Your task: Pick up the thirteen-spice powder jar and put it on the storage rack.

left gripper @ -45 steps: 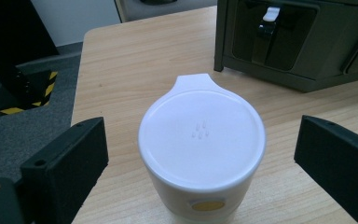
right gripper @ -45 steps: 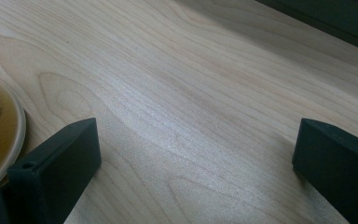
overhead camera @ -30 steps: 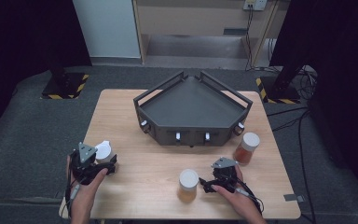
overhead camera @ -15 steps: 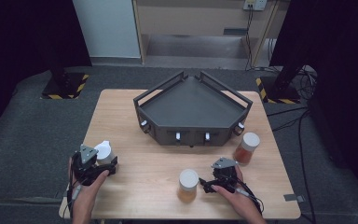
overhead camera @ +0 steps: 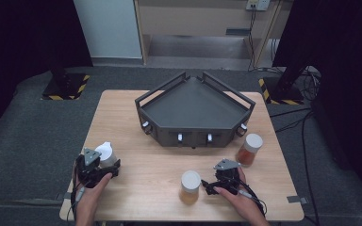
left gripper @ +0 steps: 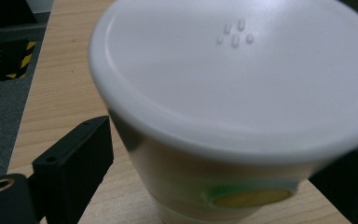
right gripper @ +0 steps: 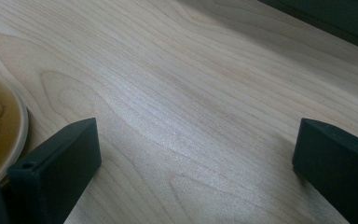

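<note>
A pale jar with a white lid (left gripper: 233, 70) stands on the wooden table near its left front corner (overhead camera: 104, 153). My left gripper (left gripper: 214, 177) (overhead camera: 101, 162) reaches around it. Its jaws have just been closing, and both pads touch the jar's sides. An amber jar with a white lid (overhead camera: 190, 186) stands near the front middle. Just to its right, my right gripper (overhead camera: 212, 182) stands open over bare wood (right gripper: 196, 163). That amber jar (right gripper: 0, 126) lies outside the gripper's left jaw.
A dark three-sided tray (overhead camera: 195, 110) with raised rails takes up the table's far middle. A third jar with reddish-brown contents (overhead camera: 250, 149) stands by the tray's right front corner. Bare wood lies between the two hands. Cables trail off the table at the right.
The left gripper has edged slightly toward the front edge beside the white-lidded jar. The right gripper and the other jars stay where they were.
</note>
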A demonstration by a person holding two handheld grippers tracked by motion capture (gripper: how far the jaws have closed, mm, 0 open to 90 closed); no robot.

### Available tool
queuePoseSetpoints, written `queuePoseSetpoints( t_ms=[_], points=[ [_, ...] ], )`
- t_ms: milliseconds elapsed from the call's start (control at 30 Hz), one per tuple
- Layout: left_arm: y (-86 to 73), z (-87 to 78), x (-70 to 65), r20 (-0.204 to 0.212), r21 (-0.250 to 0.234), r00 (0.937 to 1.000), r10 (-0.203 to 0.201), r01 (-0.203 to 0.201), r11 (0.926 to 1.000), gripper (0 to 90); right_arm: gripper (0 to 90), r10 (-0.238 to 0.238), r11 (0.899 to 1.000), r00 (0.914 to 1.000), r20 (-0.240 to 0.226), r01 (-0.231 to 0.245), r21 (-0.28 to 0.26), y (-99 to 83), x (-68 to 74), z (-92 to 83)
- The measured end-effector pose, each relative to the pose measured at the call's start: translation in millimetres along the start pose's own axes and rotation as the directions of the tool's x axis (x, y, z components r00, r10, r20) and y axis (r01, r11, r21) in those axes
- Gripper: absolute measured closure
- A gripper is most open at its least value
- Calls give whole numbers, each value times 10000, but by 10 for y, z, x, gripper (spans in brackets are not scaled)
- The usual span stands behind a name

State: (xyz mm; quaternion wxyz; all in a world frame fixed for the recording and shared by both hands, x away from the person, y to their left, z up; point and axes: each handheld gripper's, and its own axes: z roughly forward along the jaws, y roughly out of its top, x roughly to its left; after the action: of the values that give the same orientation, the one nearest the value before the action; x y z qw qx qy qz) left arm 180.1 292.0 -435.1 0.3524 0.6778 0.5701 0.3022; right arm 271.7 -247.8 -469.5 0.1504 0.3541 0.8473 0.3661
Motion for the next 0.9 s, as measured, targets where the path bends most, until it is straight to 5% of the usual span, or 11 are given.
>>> queuePoseSetpoints(
  t_ms=[600,900],
  points=[
    [-24,33,-5,35,-150,10000,26,-26,9999,286,10,6,10000,10000,-4,-6,1,0,0,-1],
    [33,-39,-75,73,-231,9997,249,-247,9994,291,10,8,10000,10000,-4,-8,3,0,0,-1]
  ],
)
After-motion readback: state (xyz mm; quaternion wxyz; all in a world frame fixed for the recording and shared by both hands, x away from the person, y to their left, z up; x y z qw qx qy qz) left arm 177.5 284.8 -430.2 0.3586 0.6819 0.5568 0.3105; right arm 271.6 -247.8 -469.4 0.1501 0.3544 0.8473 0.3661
